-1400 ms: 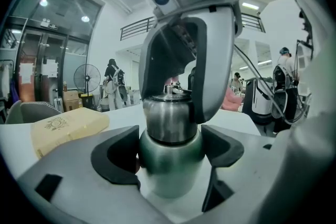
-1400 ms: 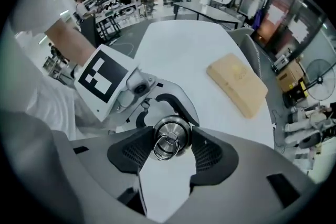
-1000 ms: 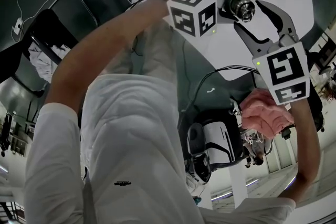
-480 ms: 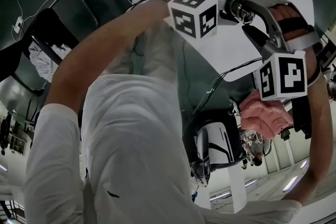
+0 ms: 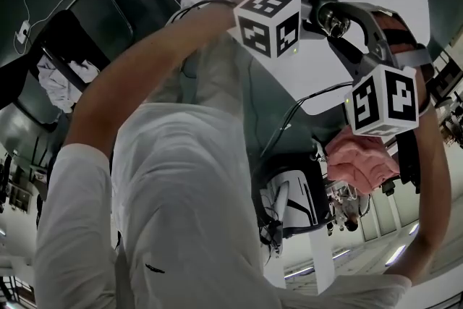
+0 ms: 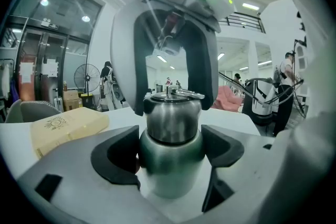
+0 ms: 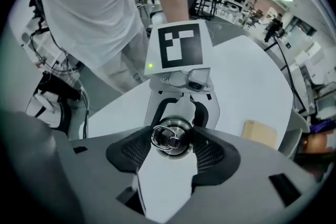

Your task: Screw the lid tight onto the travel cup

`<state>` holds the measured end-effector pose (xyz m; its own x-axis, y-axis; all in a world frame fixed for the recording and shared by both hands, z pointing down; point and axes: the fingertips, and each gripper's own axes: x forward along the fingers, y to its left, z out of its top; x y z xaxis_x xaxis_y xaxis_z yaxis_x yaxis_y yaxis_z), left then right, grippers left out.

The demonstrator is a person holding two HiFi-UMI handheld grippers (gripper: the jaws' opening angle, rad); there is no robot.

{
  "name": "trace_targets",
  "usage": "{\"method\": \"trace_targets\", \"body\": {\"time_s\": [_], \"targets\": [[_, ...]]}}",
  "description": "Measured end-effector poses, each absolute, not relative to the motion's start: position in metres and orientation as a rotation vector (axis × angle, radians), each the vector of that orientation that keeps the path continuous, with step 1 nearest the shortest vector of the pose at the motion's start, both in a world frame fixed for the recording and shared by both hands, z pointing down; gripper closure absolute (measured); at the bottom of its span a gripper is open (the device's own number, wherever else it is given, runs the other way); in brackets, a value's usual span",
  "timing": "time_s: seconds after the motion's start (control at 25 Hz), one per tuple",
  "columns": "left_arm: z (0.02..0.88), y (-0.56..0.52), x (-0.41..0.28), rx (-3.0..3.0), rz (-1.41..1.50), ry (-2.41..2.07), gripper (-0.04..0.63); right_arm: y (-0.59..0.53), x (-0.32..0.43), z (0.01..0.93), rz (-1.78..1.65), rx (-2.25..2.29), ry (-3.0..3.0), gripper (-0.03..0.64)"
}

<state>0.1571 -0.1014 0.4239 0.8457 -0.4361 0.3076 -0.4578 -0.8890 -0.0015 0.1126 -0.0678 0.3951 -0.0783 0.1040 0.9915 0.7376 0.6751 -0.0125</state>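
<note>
Well, the travel cup (image 6: 170, 165) stands upright on the white counter (image 7: 252, 81), and the step in hand looks to be the twist itself. From where I stand, the trick is keeping the steel body dead still while only the lid (image 7: 171, 136) turns. The left gripper (image 6: 170, 149) should brace the body and not give. The right gripper (image 7: 172, 139), which comes straight down over the top, should turn about the cup's own axis so the thread seats evenly and the cup doesn't tip. Smooth metal will slip under a loose grip, so a firm squeeze before turning seems wise, and the small ring (image 7: 167, 139) on top is best left alone.

On the left gripper, the fingers (image 6: 118, 157) sit against the cup's body on either side, just below its shoulder, pinching it. The right gripper's fingers (image 7: 128, 152) have just been closing and stand fairly wide, with the lid between them. Their ribbed pads appear to lie against the lid's edge on both sides, so I take that as a hold on the lid.
</note>
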Motion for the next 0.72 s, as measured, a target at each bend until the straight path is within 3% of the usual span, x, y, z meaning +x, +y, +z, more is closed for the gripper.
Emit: {"method": "trace_targets", "body": {"time_s": [0.52,0.72], "targets": [[0.422,-0.102,0.161,2.951,0.461,-0.722,0.242,-0.089,0.109,0.392,0.097,0.179,-1.763,0.373],[0.421,-0.104,0.163,2.948,0.465,-0.721,0.242,-0.090,0.110,0.389,0.120,0.209,-1.803,0.363]]}}
